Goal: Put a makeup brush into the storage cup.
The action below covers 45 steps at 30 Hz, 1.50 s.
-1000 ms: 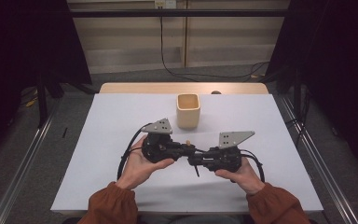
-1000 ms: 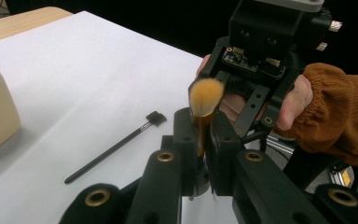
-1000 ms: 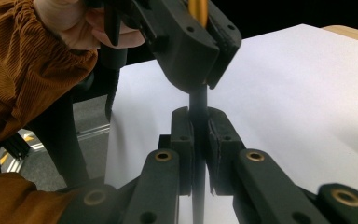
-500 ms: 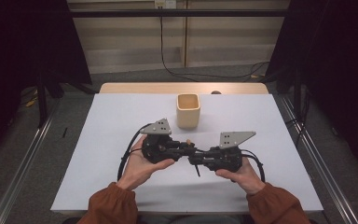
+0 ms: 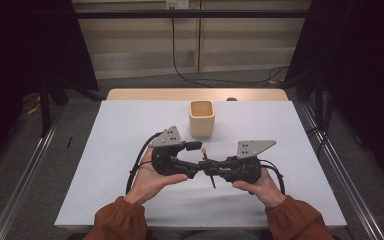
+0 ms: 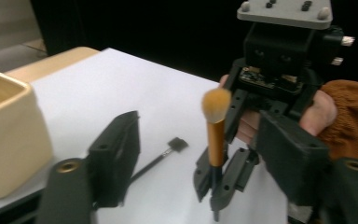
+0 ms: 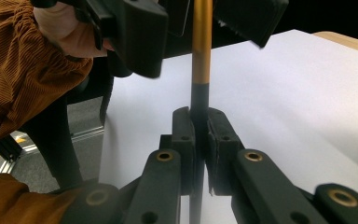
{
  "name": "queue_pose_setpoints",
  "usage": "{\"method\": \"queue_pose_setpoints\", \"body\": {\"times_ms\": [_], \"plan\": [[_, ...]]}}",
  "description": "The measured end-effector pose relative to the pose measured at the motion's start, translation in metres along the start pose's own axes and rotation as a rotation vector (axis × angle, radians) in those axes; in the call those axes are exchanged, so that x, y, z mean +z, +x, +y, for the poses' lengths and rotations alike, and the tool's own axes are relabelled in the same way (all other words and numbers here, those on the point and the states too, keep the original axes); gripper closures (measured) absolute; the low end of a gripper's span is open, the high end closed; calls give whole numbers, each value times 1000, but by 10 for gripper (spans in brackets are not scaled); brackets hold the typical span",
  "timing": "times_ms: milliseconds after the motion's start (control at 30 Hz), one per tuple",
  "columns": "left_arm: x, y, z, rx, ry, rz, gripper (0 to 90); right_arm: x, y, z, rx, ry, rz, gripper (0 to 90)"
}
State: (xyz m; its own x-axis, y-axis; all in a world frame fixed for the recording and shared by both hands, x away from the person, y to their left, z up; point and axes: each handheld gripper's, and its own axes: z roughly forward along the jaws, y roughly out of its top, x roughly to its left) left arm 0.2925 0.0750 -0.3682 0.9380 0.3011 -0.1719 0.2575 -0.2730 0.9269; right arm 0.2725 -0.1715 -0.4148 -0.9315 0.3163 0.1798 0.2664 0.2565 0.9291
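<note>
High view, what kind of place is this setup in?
Probably a lab or studio set up for recording: a white-covered table ringed by black curtains, cables trailing over a grey carpet, and metal rails along the table's sides.

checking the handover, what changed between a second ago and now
The left tongs have just been opening and have let go of the makeup brush; their jaws now stand apart on either side of it without touching. The right tongs stay shut on the brush's dark handle and now hold it alone. Both hands, the beige cup and the small brush lying on the table stayed where they were.
</note>
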Motion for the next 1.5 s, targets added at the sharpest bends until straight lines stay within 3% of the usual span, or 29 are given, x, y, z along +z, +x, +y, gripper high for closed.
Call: {"method": "queue_pose_setpoints", "body": {"times_ms": [167,467,533,800,933,1100,1200,1267,1500], "plan": [[-2,1,-1,2,22,32,140,-1,0,0,1,-4,-5,835],[-16,6,-5,-10,-34,77,33,-3,-1,0,-4,-1,-24,834],[-18,7,-7,2,-35,98,32,-4,-2,0,4,-6,-29,834],[-31,12,-12,-11,-63,117,30,-8,-4,0,8,-18,-47,834],[-36,13,-22,2,-56,148,29,-10,-5,-1,11,-20,-51,834],[-45,16,-32,-16,-62,168,26,-11,-6,-1,14,-25,-57,834],[-51,16,-37,-20,-52,199,26,-12,-6,0,16,-28,-57,834],[-58,17,-43,-20,-72,229,26,-12,-6,0,17,-29,-61,834],[-75,20,-65,-45,-64,282,26,-16,-10,0,32,-39,-78,835]]}}
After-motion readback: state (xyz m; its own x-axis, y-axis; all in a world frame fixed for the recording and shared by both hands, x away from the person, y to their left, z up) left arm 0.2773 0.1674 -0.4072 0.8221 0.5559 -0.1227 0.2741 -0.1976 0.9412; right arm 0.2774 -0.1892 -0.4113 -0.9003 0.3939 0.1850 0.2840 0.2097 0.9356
